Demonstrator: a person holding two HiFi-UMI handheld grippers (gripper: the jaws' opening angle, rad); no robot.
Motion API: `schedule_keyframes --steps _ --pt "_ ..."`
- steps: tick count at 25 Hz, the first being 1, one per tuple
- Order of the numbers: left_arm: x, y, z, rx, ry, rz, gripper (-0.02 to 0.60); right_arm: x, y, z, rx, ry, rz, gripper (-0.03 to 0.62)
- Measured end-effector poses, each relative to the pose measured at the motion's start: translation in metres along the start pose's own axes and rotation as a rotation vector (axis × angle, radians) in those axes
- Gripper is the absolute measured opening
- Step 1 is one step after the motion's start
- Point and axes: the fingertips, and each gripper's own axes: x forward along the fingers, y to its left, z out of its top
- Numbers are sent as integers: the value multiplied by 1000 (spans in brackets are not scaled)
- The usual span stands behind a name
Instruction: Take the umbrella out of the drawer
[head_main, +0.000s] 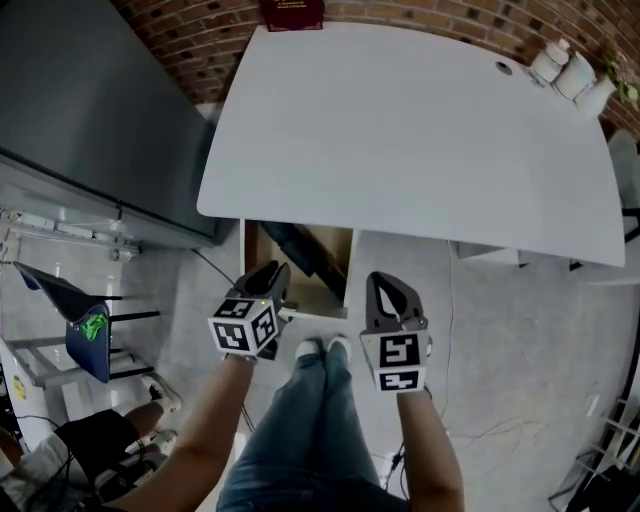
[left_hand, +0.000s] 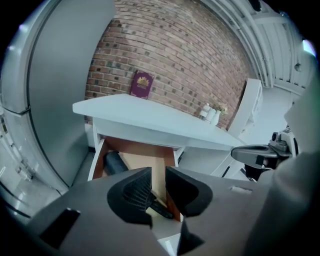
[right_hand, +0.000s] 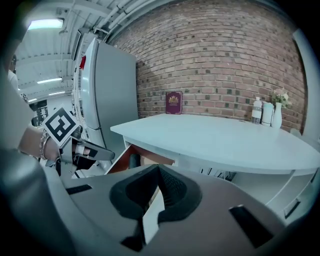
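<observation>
The umbrella (left_hand: 115, 162) lies in the open drawer (head_main: 330, 250); left tongs (left_hand: 158, 182) slightly spread, right tongs (right_hand: 157, 172) pressed together, seemingly approaching to grasp it.

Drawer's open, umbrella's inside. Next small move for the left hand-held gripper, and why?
Probably widen the left hand-held gripper and lower it into the open drawer toward the dark umbrella. Its jaws stand only slightly apart with nothing held, and it hangs at the drawer's front edge, short of the umbrella.
</observation>
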Motion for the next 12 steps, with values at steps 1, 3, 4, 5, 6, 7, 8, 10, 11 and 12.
schedule_keyframes --steps 1,3,4,5,6,7,8,10,11,12 --pt "6 4 -5 -18 9 6 85 3 0 -6 9 6 0 -9" --pt "18 11 -17 -65 30 13 120 10 -1 -16 29 22 -7 -9" --pt "24 14 -24 -94 41 12 137 13 -2 -22 39 25 -10 -9" --pt "31 17 -30 -126 51 8 149 15 -3 -27 47 26 -11 -9" --pt "38 18 -37 -156 62 1 160 17 -4 -32 52 24 -9 -9" --pt "44 19 -44 -183 73 -5 170 19 -4 -37 51 24 -5 -9" --pt "50 21 -50 -206 84 -9 177 20 -4 -42 48 26 0 -9" --pt "59 25 -62 -249 102 -7 197 20 -2 -54 48 38 5 -9" --pt "64 28 -66 -273 109 -4 204 20 -1 -60 53 45 5 -9" --pt "69 31 -70 -300 114 -2 207 20 -1 -66 60 50 6 -9"
